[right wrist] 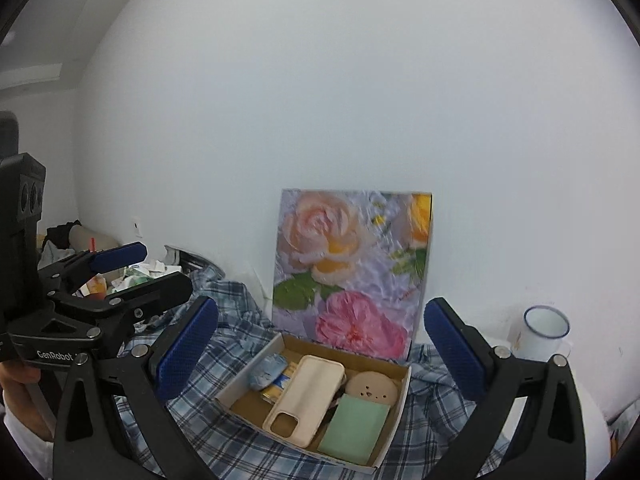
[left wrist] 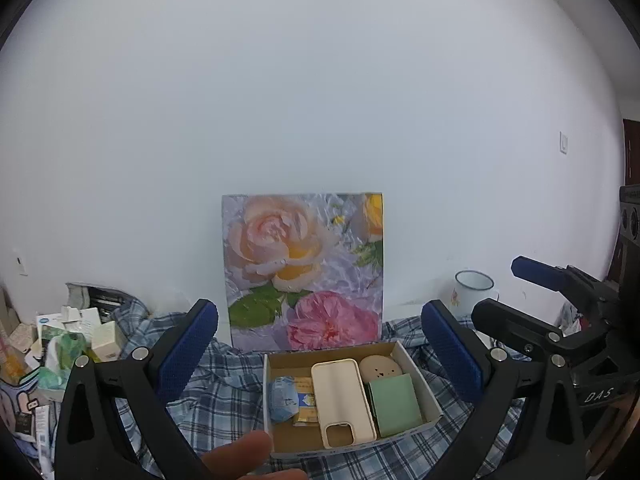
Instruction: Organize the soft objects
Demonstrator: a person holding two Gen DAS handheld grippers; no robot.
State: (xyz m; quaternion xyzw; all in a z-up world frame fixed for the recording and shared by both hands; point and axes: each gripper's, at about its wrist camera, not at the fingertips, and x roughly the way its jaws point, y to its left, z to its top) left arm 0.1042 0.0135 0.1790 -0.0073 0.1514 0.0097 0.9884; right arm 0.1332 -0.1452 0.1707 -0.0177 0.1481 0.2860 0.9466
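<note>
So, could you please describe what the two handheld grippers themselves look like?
Both match. The left gripper and the right gripper have black angular frames with silver pivot pins and triangular cut-outs. Their fingers carry blue, finely dotted pads. White lettering shows on the bodies: "GenRobot" on the left one, "DAS" on the right. No cables are visible. A bare fingertip shows at the left one.

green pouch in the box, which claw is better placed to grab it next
Probably right. The green pouch lies at the box's right end, nearer the open right claw; the open left claw would cross the phone case.
</note>
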